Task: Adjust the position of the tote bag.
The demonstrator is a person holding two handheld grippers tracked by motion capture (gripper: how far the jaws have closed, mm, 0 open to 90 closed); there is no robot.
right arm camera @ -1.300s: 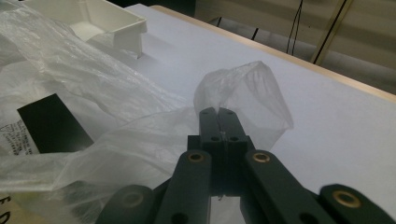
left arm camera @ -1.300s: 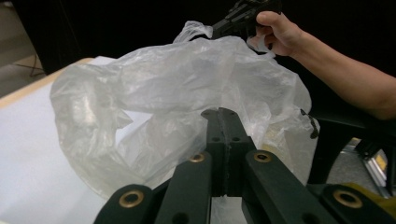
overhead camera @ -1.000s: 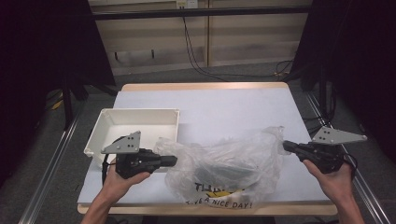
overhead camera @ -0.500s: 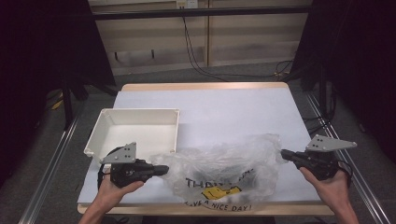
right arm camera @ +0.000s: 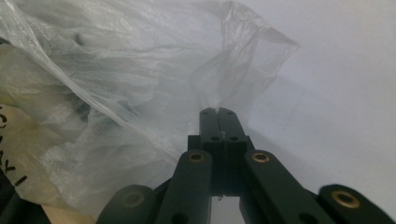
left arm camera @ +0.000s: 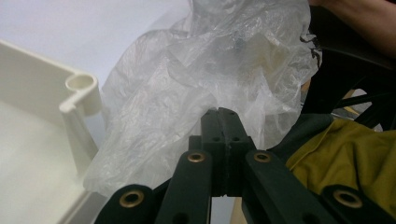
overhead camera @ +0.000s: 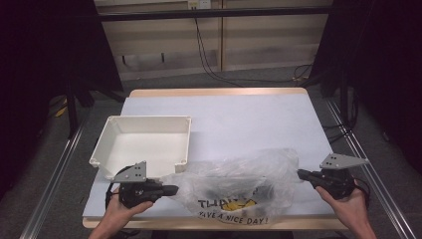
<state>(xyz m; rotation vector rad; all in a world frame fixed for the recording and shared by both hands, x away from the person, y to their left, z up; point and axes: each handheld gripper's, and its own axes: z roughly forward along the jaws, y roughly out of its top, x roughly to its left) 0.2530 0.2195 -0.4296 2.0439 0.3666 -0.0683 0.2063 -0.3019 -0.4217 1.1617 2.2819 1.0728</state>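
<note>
High view showed your left tongs (overhead camera: pixel 171 189) and right tongs (overhead camera: pixel 302 174) each clamped on an edge of the plastic bag (overhead camera: pixel 234 191) resting on the table (overhead camera: pixel 249 119); I judged a hard tug could tear it.

You have brought both hands down toward the counter (overhead camera: pixel 224 124). Your left hand-held gripper (overhead camera: pixel 174 189) now sits lower and nearer the front edge than a second ago, just off the near corner of the white tray (overhead camera: pixel 186 144). Your right hand-held gripper (overhead camera: pixel 300 174) has dropped likewise. The plastic bag (overhead camera: pixel 234 186) pinched between them, which stood puffed up before, has sunk and spread flatter on the counter, its printed text now readable.
</note>
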